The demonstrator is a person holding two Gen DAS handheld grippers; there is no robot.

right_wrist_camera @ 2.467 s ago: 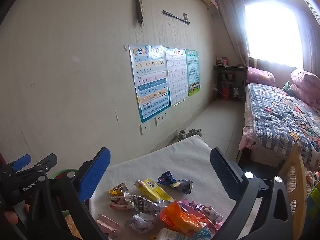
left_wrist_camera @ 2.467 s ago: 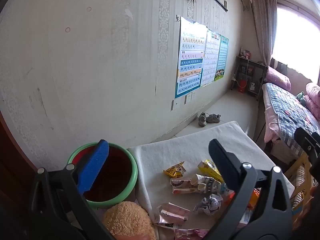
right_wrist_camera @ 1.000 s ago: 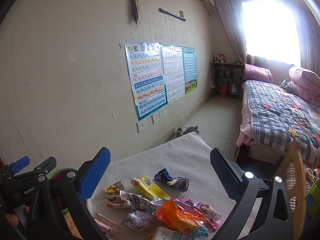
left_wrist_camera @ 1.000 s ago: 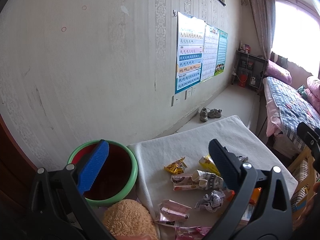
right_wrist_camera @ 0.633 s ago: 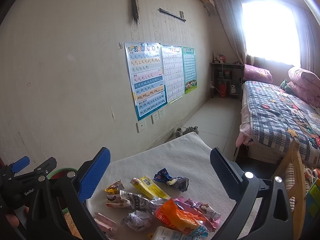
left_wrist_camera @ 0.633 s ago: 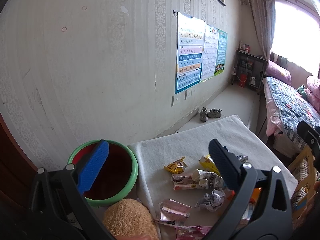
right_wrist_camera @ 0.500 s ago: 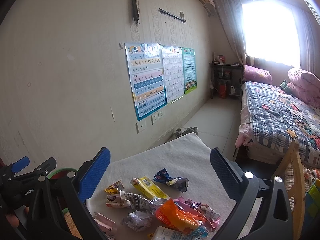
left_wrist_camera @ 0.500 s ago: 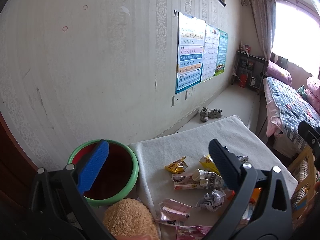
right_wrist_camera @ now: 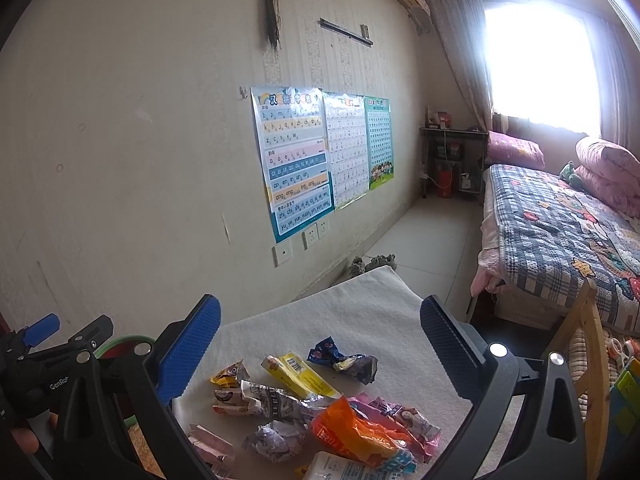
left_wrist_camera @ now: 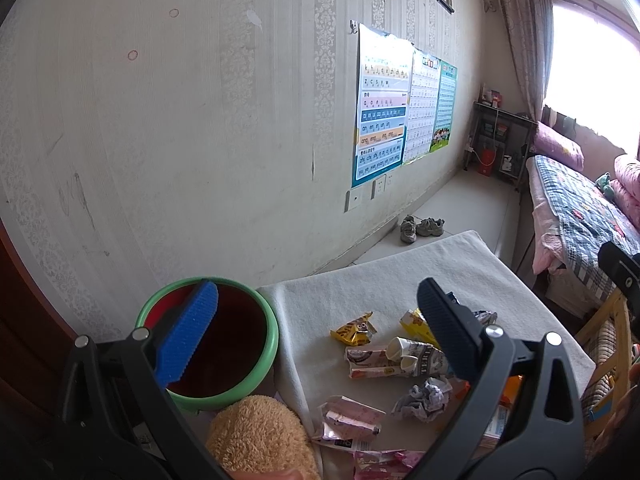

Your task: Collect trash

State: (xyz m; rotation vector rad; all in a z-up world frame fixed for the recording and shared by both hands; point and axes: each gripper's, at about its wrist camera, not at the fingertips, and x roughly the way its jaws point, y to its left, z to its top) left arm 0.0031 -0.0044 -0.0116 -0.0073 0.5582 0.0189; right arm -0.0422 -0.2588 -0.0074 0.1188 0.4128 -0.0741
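Several pieces of trash lie on a grey-white cloth-covered table [left_wrist_camera: 360, 280]: a yellow wrapper [left_wrist_camera: 354, 326], a crushed drink carton [left_wrist_camera: 394, 358], a crumpled paper ball [left_wrist_camera: 426, 396] and a pink wrapper [left_wrist_camera: 348, 420]. The right wrist view shows the same pile with an orange wrapper [right_wrist_camera: 352, 428], a long yellow packet [right_wrist_camera: 300, 376] and a blue wrapper [right_wrist_camera: 340, 356]. A green-rimmed bin [left_wrist_camera: 240, 384] with a dark red inside stands left of the table. My left gripper [left_wrist_camera: 316, 332] is open and empty above bin and pile. My right gripper [right_wrist_camera: 320, 344] is open and empty above the pile.
A tan plush toy [left_wrist_camera: 260, 436] lies in front of the bin. The wall with posters [left_wrist_camera: 382, 104] runs behind the table. Shoes [left_wrist_camera: 420, 228] lie on the floor past the table. A bed [right_wrist_camera: 560, 232] and a wooden chair [right_wrist_camera: 588, 344] are on the right.
None beyond a slight shift of both views; both grippers stay open and the trash has not moved.
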